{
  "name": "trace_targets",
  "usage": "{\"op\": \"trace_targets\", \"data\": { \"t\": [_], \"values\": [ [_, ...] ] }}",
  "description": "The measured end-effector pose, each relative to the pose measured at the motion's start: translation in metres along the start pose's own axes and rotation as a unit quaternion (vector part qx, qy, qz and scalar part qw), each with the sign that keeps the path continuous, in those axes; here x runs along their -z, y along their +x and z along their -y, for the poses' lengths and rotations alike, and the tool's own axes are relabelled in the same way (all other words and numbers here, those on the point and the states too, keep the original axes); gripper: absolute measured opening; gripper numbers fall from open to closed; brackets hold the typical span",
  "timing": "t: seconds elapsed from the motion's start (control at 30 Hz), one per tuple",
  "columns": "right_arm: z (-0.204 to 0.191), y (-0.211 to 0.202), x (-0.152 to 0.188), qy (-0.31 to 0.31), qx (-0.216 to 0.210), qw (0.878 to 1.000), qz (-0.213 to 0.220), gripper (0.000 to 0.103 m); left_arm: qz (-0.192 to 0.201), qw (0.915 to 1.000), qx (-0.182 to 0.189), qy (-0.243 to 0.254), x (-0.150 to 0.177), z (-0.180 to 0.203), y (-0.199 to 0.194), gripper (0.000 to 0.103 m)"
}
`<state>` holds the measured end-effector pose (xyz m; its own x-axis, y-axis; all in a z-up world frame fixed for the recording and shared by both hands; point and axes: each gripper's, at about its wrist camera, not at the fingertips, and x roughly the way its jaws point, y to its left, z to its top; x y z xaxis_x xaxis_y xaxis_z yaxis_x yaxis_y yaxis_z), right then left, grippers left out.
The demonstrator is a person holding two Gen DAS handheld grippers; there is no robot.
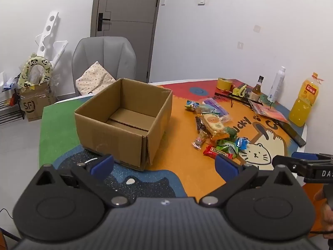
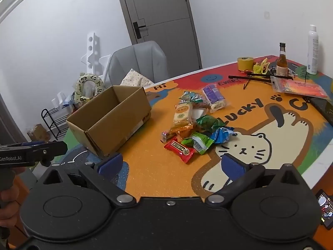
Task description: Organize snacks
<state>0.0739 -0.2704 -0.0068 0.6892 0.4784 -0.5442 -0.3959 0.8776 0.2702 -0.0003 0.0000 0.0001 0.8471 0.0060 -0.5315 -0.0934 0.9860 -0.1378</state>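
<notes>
Left wrist view
Left gripper (image 1: 164,164): jaws spread to the full, nothing between the blue pads; hovering above the near edge of the mat, tilted down, likely to keep both box and pile in sight before a first pick
Cardboard box (image 1: 116,129): open on top, empty inside (flaps folded down on the bottom); standing left of the pile, probably set there as the place to receive the snacks
Snack pile (image 1: 216,131): loose on the orange part of the mat, near the box but apart from it; none moved yet, so task judged at its beginning
Right gripper (image 1: 295,162): seen from the side at the right edge

Right wrist view
Right gripper (image 2: 172,164): wide open as well, holding nothing; red packet (image 2: 181,149) nearest to it, an easy first target
Box (image 2: 108,120): left of the pile
Surface: round table (image 2: 324,166) with a colourful cat mat (image 2: 158,173); bottles, tape roll and other clutter at the far side
Room: white walls, grey door (image 2: 164,10), grey chair (image 2: 141,58) behind the table
</notes>
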Motion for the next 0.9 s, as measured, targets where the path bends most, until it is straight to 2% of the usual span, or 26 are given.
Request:
{"op": "trace_targets", "data": {
  "t": [0.27,0.9],
  "values": [
    [-0.002,-0.013,0.015,0.009,-0.007,1.0,0.012,0.103,-0.013,0.9997,-0.005,0.022,0.001,0.009,-0.004,0.103],
    [-0.004,-0.014,0.012,-0.003,0.004,1.0,0.003,0.103,-0.032,0.9991,0.008,0.025,0.008,0.011,0.004,0.103]
  ]
}}
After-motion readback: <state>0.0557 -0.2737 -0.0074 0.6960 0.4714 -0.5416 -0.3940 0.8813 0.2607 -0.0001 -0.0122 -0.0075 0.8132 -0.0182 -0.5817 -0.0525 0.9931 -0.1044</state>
